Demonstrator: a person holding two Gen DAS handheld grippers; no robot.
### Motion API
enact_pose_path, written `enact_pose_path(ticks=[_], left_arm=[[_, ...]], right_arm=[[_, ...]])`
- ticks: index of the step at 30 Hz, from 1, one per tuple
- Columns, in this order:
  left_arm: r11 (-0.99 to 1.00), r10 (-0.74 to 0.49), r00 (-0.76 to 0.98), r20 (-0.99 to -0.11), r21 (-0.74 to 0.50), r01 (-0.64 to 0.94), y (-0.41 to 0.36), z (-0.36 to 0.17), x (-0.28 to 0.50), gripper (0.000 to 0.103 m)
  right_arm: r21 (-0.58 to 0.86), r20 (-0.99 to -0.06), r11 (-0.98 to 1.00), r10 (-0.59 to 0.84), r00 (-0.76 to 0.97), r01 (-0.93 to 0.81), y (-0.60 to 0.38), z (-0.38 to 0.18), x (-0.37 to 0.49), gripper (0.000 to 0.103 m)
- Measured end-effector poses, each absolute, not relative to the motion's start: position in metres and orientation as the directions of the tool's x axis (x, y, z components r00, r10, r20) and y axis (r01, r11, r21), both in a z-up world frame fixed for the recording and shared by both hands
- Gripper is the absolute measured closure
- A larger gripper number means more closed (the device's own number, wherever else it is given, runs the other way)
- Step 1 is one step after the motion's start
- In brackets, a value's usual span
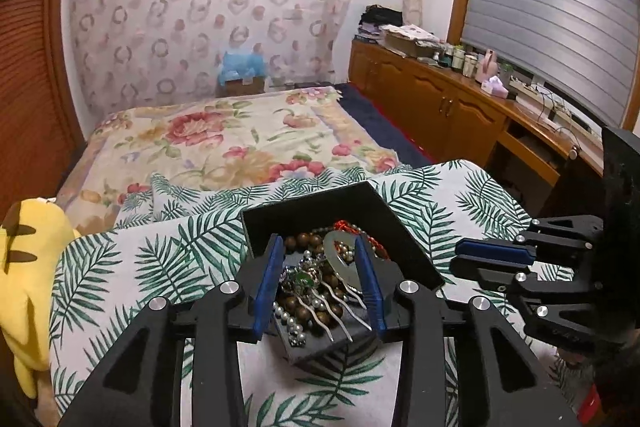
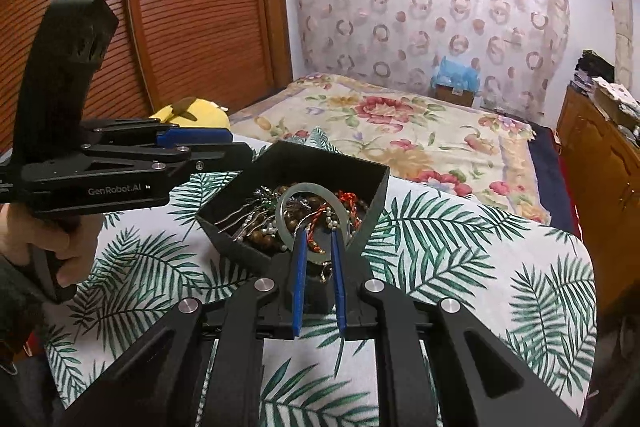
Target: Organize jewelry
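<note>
Left gripper (image 1: 320, 247) poised over the black box (image 1: 372, 203), blue pads (image 1: 266, 287) spread wide either side of the jewelry heap, gripping nothing. Inside the box, tangled together: wooden beads (image 1: 308, 241), pearl strand (image 1: 290, 323), silver hairpins (image 1: 340, 311), a pale jade bangle (image 1: 340, 259) — red cord (image 1: 352, 227) at 12 o'clock of the pile. Right gripper (image 2: 318, 235) reaching in from 6 o'clock in its own view, pads (image 2: 298, 279) narrowly apart, straddling the near rim of the bangle (image 2: 308, 199); whether touching it, cannot tell. Box resting on the palm-leaf cloth (image 1: 160, 267). Yellow plush (image 1: 28, 267) at 9 o'clock in the left view — floral bedspread (image 1: 224, 139) beyond at 12 o'clock.
</note>
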State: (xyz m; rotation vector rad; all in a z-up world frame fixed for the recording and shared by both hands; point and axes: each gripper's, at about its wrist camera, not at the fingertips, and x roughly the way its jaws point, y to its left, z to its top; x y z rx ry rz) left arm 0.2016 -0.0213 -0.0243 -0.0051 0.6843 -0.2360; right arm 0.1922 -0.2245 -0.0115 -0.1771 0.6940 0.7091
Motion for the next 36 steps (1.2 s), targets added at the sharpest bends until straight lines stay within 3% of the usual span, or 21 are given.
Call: enact_pose_path(ticks=[1, 4, 6, 9, 13, 15, 21, 36], left_arm=[[0.975, -0.212, 0.752, -0.624, -0.077, 0.211, -0.022, -0.023, 0.198, 0.061], [0.978, -0.194, 0.764, -0.616, -0.065, 0.196, -0.021, -0.02, 0.186, 0.038], [0.982, -0.179, 0.776, -0.605, -0.06, 0.18, -0.019, -0.018, 0.18, 0.018], [0.989, -0.139, 0.798, -0.587, -0.045, 0.139, -0.014, -0.014, 0.168, 0.009], [0.997, -0.068, 0.813, -0.579, -0.014, 0.074, -0.01, -0.011, 0.154, 0.008], [0.998, -0.058, 0.818, -0.573, -0.014, 0.061, -0.007, -0.01, 0.146, 0.008], [0.999, -0.05, 0.823, -0.566, -0.015, 0.05, -0.004, -0.004, 0.12, 0.008], [1.0, 0.008, 0.874, -0.486, 0.023, 0.004, -0.015, 0.027, 0.054, 0.008]], right_arm=[[0.078, -0.637, 0.758, 0.538, 0.552, -0.648, -0.226, -0.01, 0.189, 0.089], [0.081, -0.63, 0.77, 0.531, 0.567, -0.633, -0.23, -0.006, 0.179, 0.088], [0.082, -0.625, 0.782, 0.523, 0.58, -0.618, -0.231, -0.004, 0.174, 0.067], [0.082, -0.614, 0.807, 0.503, 0.608, -0.585, -0.235, -0.001, 0.167, 0.045], [0.088, -0.606, 0.842, 0.469, 0.643, -0.531, -0.245, 0.001, 0.157, 0.032], [0.087, -0.6, 0.852, 0.459, 0.655, -0.517, -0.246, 0.002, 0.153, 0.02], [0.079, -0.566, 0.879, 0.428, 0.704, -0.47, -0.248, 0.01, 0.135, 0.004], [0.08, -0.421, 0.921, 0.378, 0.825, -0.381, -0.264, 0.057, 0.076, 0.003]])
